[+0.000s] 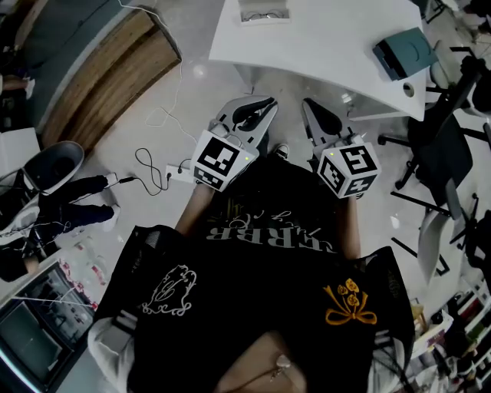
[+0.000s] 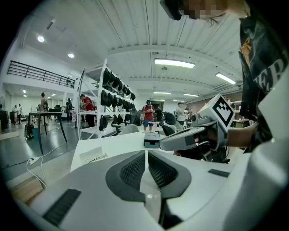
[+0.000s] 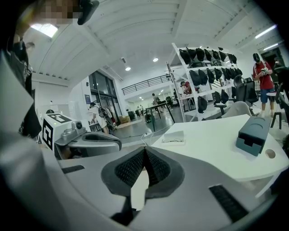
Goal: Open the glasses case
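The teal glasses case [image 1: 404,52] lies closed near the right end of the white table [image 1: 322,38]. It also shows in the left gripper view as the case [image 2: 152,139] and in the right gripper view as the case [image 3: 253,134]. Both grippers hover side by side short of the table's near edge, well apart from the case. My left gripper [image 1: 266,103] [image 2: 146,152] is shut, with nothing between its pads. My right gripper [image 1: 306,103] [image 3: 145,150] is likewise shut and empty. Each gripper appears in the other's view: the right one [image 2: 198,135], the left one [image 3: 86,140].
A white tray with a pair of glasses [image 1: 265,13] [image 3: 174,136] sits at the table's far left part. A round cable hole [image 1: 407,90] is near the case. Office chairs [image 1: 445,165] stand at the right; cables and a power strip [image 1: 173,173] lie on the floor at the left.
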{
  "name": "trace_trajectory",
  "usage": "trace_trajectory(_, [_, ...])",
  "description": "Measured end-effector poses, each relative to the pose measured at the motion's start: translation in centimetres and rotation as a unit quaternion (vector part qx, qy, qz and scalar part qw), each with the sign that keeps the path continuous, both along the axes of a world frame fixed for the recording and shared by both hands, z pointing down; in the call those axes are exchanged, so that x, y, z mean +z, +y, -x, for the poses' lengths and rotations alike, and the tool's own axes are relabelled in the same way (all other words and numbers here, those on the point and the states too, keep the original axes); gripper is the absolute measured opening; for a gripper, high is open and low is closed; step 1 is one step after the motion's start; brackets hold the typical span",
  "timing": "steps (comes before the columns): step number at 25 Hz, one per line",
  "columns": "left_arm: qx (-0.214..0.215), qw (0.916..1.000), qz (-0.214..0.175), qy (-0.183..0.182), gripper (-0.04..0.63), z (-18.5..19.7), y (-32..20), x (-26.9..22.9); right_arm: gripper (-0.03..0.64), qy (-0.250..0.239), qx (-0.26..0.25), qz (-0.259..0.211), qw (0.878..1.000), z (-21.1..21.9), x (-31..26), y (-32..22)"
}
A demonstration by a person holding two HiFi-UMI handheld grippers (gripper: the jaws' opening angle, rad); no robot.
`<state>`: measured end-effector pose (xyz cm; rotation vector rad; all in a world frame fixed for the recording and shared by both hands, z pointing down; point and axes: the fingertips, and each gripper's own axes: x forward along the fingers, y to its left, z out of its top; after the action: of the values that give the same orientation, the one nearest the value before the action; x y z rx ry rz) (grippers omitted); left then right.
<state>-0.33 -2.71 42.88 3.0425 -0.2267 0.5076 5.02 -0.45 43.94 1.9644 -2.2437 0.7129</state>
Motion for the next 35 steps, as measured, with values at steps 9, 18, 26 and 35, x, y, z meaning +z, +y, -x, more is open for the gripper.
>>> trace_trajectory(9, [0.007,1.0,0.001,-0.003,0.037,-0.54,0.62,0.12,0.012,0.008,0.005,0.005,1.0,-0.48,0.25,0.26])
trace_trajectory(18, [0.015,0.9999,0.002,-0.007,0.037,-0.69,1.0,0.28,0.014,0.013,0.009,0.01,1.0,-0.54,0.54,0.46])
trace_trajectory(26, [0.012,0.9999,0.0,-0.01,0.037,-0.52,0.95,0.4,0.012,0.022,0.013,0.01,1.0,-0.83,0.66,0.54])
trace_trajectory(35, [0.011,0.9999,-0.001,-0.008,0.037,-0.25,1.02,0.26,0.013,0.034,0.013,0.011,0.999,-0.68,0.52,0.83])
